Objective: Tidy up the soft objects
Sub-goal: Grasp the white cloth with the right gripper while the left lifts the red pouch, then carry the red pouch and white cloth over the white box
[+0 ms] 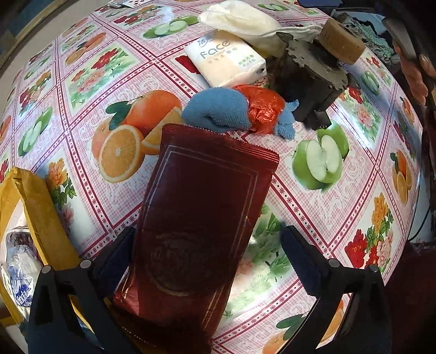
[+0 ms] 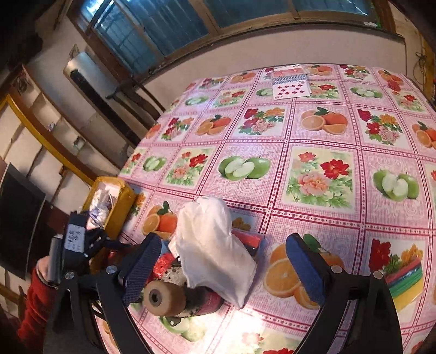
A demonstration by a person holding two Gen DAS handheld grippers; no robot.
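- In your left wrist view, the dark red packet (image 1: 201,217) lies lengthwise between the jaws of your left gripper (image 1: 207,253), its far end reaching toward the blue cloth (image 1: 218,111).
- The left jaws stand wide; the left finger (image 1: 117,258) sits against the packet's left edge, while the right finger (image 1: 302,261) is well apart from it. Whether the packet is actually pressed, you cannot tell.
- Beyond the packet, the blue cloth wraps around an orange plastic bag (image 1: 264,106); farther off lie a tissue pack (image 1: 229,60) and a white cloth (image 1: 245,24), with a dark lump (image 1: 308,76) topped by a brown roll (image 1: 340,40) to the right.
- A yellow box (image 1: 35,212) sits at the left edge of the desk (image 1: 340,212).
- In your right wrist view, the right gripper (image 2: 223,266) hangs with its jaws wide and holding nothing.
- The white cloth (image 2: 212,245) lies between them, nearer the left finger, draped over the brown roll (image 2: 163,298).
- Stacked coloured sponges (image 2: 406,280) lie to the right, and playing cards (image 2: 291,84) at the far side of the desk.
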